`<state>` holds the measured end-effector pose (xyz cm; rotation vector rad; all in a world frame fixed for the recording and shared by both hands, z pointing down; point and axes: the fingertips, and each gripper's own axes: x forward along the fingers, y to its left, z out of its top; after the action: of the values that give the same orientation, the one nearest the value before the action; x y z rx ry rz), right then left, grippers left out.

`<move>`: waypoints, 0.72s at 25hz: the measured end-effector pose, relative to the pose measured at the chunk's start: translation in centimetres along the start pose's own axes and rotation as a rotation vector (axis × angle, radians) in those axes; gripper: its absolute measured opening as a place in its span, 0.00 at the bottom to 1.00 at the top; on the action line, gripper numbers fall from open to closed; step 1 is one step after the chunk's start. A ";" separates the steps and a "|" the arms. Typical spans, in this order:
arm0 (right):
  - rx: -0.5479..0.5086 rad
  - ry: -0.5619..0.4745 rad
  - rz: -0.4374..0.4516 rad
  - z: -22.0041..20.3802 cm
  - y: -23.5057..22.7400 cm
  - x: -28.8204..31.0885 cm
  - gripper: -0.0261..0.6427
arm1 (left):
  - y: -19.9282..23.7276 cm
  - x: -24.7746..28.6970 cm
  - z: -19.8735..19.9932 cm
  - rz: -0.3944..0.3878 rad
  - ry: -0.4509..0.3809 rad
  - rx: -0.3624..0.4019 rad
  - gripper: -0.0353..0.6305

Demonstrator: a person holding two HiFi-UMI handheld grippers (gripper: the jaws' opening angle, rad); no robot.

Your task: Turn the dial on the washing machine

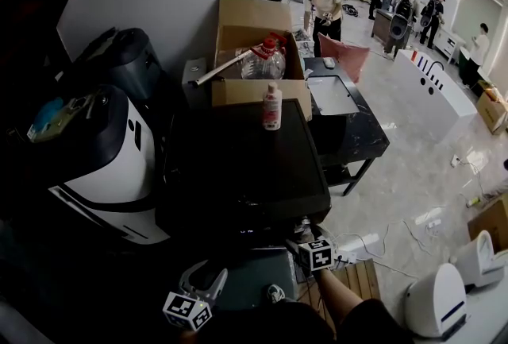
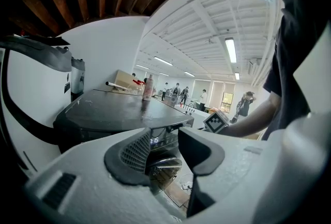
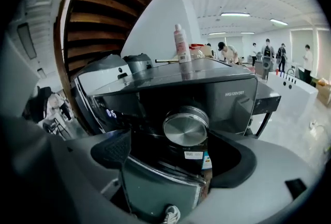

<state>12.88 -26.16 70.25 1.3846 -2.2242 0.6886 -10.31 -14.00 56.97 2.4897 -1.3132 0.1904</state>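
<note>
The black washing machine (image 1: 238,168) fills the middle of the head view. Its round silver dial (image 3: 186,125) sits on the dark front panel, straight ahead in the right gripper view. My right gripper (image 3: 176,148) is open, with one pad on each side of the dial and neither one touching it. In the head view the right gripper (image 1: 305,243) is at the machine's front edge, with its marker cube behind it. My left gripper (image 1: 206,277) hangs lower and to the left, open and empty. In the left gripper view, the left gripper (image 2: 164,153) frames the machine's front and the dial (image 2: 164,162) from farther back.
A pink bottle (image 1: 272,106) stands at the far edge of the machine's top, before an open cardboard box (image 1: 254,40). A white and black appliance (image 1: 95,160) is close on the left. A black table (image 1: 349,128) stands on the right, with cables on the floor (image 1: 397,231) and several people at the back.
</note>
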 end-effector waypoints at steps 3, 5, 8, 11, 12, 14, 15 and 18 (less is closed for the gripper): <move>0.058 -0.023 -0.001 0.3 -0.2 0.3 0.71 | 0.1 0.1 0.0 -0.001 0.004 0.000 0.29; 0.092 -0.037 -0.002 0.4 -0.3 0.4 0.71 | 0.2 0.1 -0.1 -0.001 0.007 0.001 0.29; 0.137 -0.047 0.002 0.3 -0.4 0.6 0.71 | 0.1 0.1 -0.1 -0.004 0.010 0.002 0.29; 0.194 -0.048 0.015 -0.1 -0.4 1.1 0.71 | 0.3 0.0 -0.1 -0.004 0.013 0.005 0.29; 0.210 -0.050 0.018 -0.2 -0.5 1.2 0.71 | 0.3 0.0 -0.1 -0.004 0.015 0.006 0.29; 0.228 -0.055 0.018 -0.3 -0.5 1.3 0.71 | 0.3 0.0 -0.2 -0.005 0.019 0.007 0.29; 0.234 -0.057 0.019 -0.3 -0.6 1.3 0.71 | 0.3 0.0 -0.2 -0.006 0.021 0.008 0.29; 0.248 -0.066 0.027 -0.2 -0.5 1.4 0.71 | 0.4 0.0 -0.3 -0.006 0.026 0.010 0.29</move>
<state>12.80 -27.20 71.32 1.5157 -2.2723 0.9686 -10.58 -14.14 57.34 2.4910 -1.2969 0.2276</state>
